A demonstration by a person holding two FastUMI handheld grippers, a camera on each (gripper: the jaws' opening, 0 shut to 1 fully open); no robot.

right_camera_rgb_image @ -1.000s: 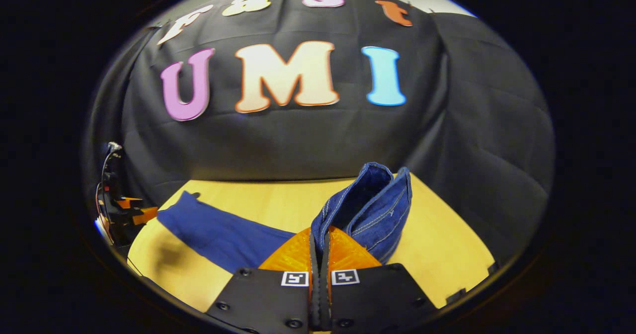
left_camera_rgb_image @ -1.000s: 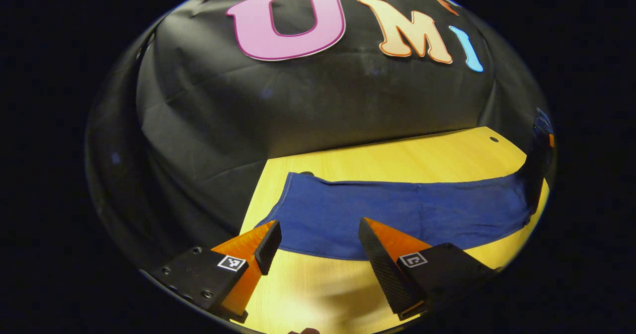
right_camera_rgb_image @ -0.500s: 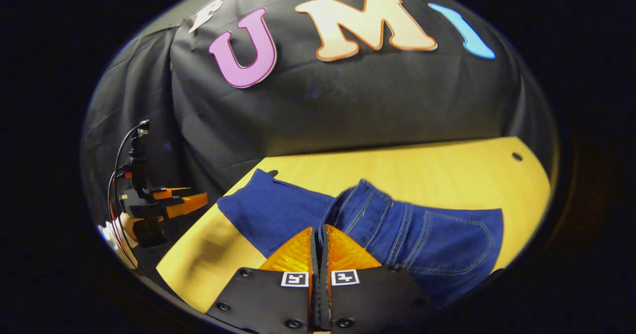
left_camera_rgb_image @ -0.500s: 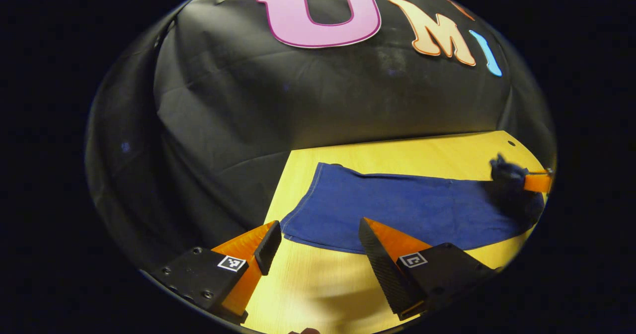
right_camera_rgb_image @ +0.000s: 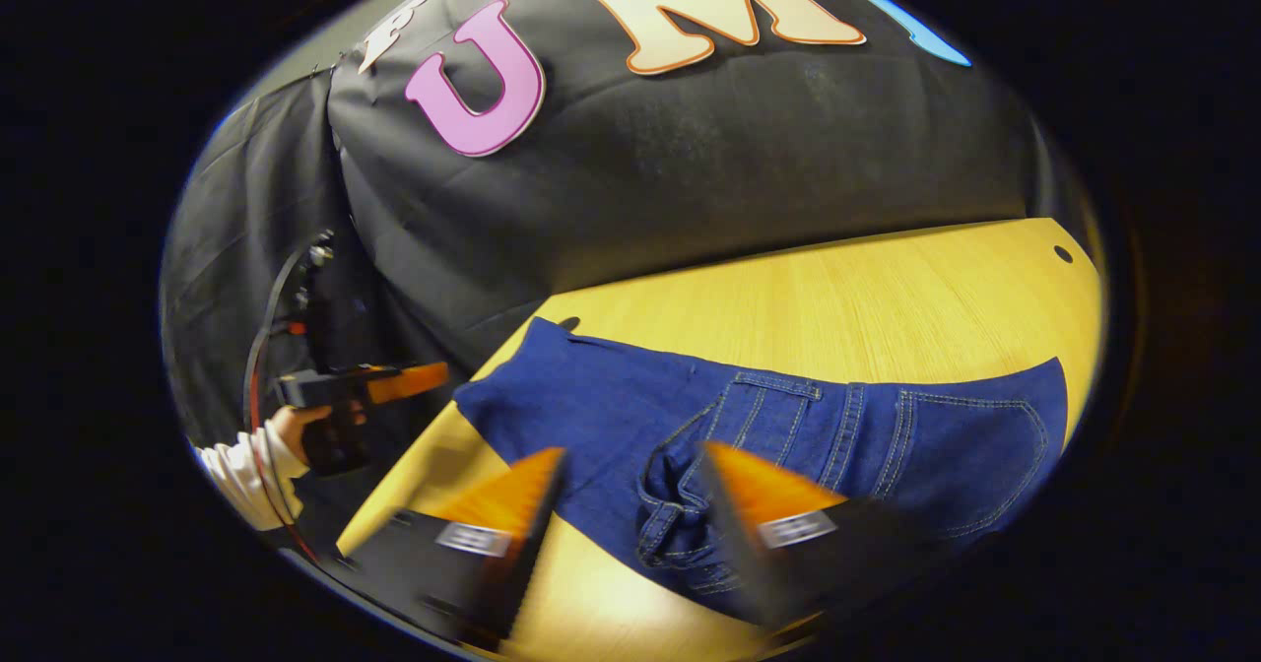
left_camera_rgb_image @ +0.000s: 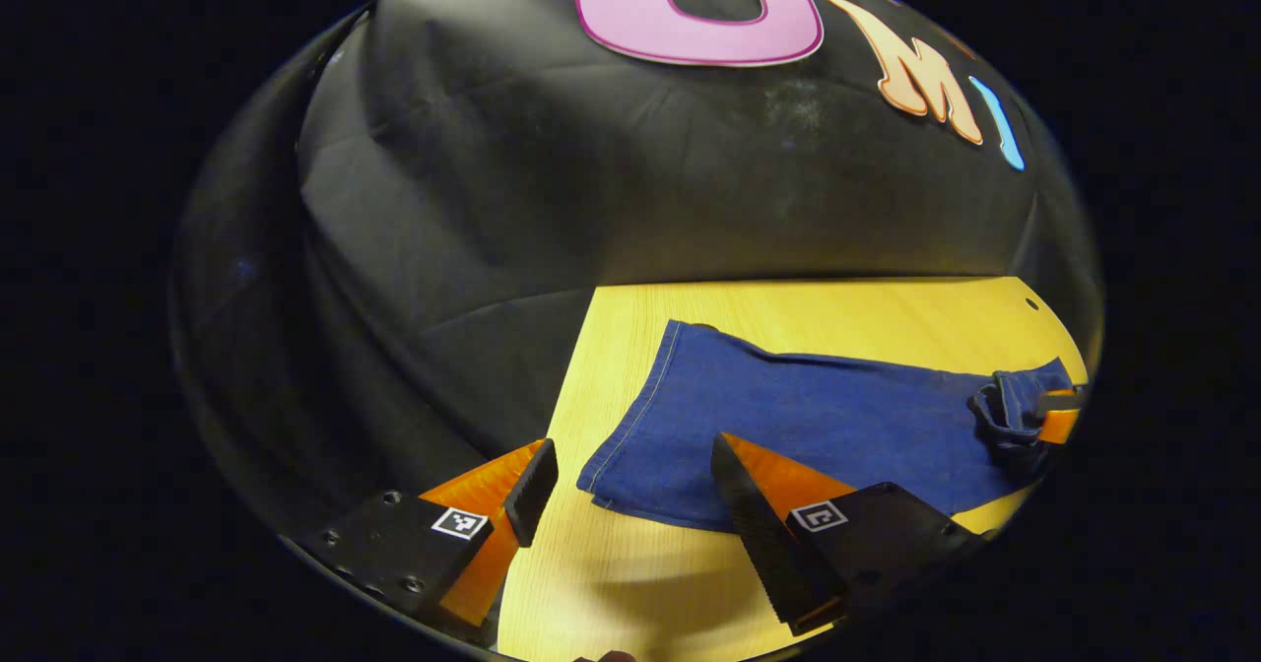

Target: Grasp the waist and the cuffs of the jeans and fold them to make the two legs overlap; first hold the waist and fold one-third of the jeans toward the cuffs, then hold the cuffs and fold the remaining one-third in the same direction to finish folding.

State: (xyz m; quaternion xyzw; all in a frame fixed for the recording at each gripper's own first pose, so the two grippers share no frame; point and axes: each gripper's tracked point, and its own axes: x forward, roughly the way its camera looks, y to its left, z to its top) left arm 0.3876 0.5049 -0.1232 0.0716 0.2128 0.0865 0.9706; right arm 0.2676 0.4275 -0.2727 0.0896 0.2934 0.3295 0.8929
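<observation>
Blue jeans [left_camera_rgb_image: 818,416] lie across the yellow wooden table [left_camera_rgb_image: 808,312], legs overlapped. In the left gripper view the cuffs [left_camera_rgb_image: 640,426] point toward my left gripper [left_camera_rgb_image: 630,480], which stands open just short of the cuff end. The waist part [right_camera_rgb_image: 887,435] is folded over onto the legs, its back pocket and belt loops facing up in the right gripper view. My right gripper [right_camera_rgb_image: 630,504] is open, its fingers spread around the bunched waistband [right_camera_rgb_image: 670,504], and it also appears far right in the left gripper view [left_camera_rgb_image: 1056,416].
Black cloth walls close off the table at the back and left. A hand in a white sleeve [right_camera_rgb_image: 256,455] holds the left gripper beyond the table's left edge in the right gripper view. A small hole [right_camera_rgb_image: 1062,252] marks the table's far right corner.
My right gripper carried the waist over onto the legs, laid it down and opened, letting it go. The left gripper moved a little nearer to the cuffs and stayed open.
</observation>
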